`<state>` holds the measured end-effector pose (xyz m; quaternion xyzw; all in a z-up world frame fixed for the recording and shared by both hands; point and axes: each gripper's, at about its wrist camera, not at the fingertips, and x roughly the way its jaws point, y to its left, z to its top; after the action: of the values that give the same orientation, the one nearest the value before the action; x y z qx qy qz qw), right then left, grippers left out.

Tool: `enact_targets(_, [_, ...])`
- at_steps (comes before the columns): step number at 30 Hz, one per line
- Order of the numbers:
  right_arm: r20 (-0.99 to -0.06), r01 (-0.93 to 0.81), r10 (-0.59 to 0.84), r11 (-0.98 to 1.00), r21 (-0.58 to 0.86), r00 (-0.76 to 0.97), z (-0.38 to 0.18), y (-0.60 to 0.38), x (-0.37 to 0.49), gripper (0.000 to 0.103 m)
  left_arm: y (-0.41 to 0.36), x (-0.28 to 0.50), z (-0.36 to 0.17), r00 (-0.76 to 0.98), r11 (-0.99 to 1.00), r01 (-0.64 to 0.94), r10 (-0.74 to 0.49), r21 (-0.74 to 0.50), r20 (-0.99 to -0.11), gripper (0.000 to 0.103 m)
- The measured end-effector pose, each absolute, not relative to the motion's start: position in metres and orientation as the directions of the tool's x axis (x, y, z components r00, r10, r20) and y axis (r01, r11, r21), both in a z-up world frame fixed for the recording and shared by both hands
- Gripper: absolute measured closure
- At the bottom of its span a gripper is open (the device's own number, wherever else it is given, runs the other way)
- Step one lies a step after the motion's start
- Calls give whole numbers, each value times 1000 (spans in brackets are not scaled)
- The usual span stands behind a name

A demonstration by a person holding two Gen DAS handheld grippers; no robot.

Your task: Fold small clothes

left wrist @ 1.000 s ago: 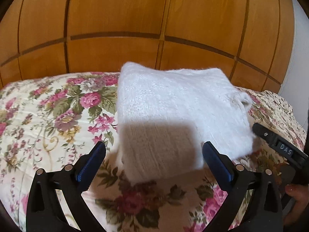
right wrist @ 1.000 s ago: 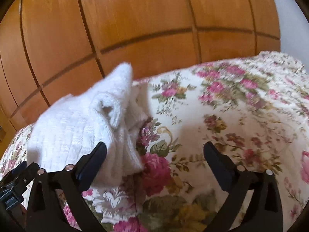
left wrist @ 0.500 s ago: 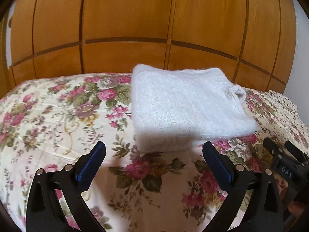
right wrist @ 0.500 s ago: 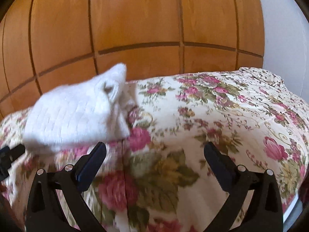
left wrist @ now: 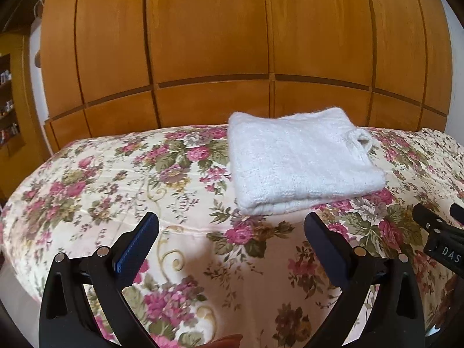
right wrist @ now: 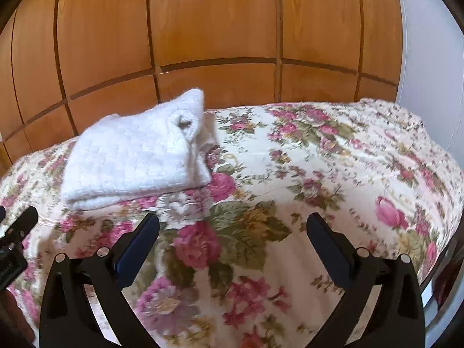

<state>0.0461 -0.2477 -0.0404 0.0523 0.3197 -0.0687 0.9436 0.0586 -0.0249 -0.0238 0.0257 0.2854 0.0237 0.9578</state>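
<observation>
A white knitted garment [left wrist: 301, 159] lies folded into a flat rectangle on the floral bedspread [left wrist: 116, 179], near the far edge of the bed. It also shows in the right wrist view [right wrist: 130, 153], to the left, with a rolled cuff on top. My left gripper [left wrist: 230, 232] is open and empty, held back from the garment's near edge. My right gripper [right wrist: 232, 232] is open and empty, to the right of the garment and apart from it. The right gripper's body shows at the right edge of the left wrist view [left wrist: 440, 240].
A wooden panelled wardrobe [left wrist: 232, 43] stands right behind the bed. A shelf with small items [left wrist: 7, 107] is at the far left. A white wall [right wrist: 429, 58] is at the right. The bed's right edge [right wrist: 446, 249] drops off near my right gripper.
Both grippers have drawn back and up from the folded garment, which now lies farther away and still on the bed. Both jaws stayed open.
</observation>
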Motion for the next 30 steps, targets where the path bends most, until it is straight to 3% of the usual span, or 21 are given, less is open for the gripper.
enact_targets(16, [-562, 50, -29, 999, 21, 826, -11, -212, 23, 2, -15, 47, -8, 839, 997, -51, 72, 54, -540, 4])
enact_targets(30, [-567, 69, -41, 997, 27, 823, -8, -215, 23, 2, -11, 49, -9, 831, 998, -56, 68, 38, -552, 4])
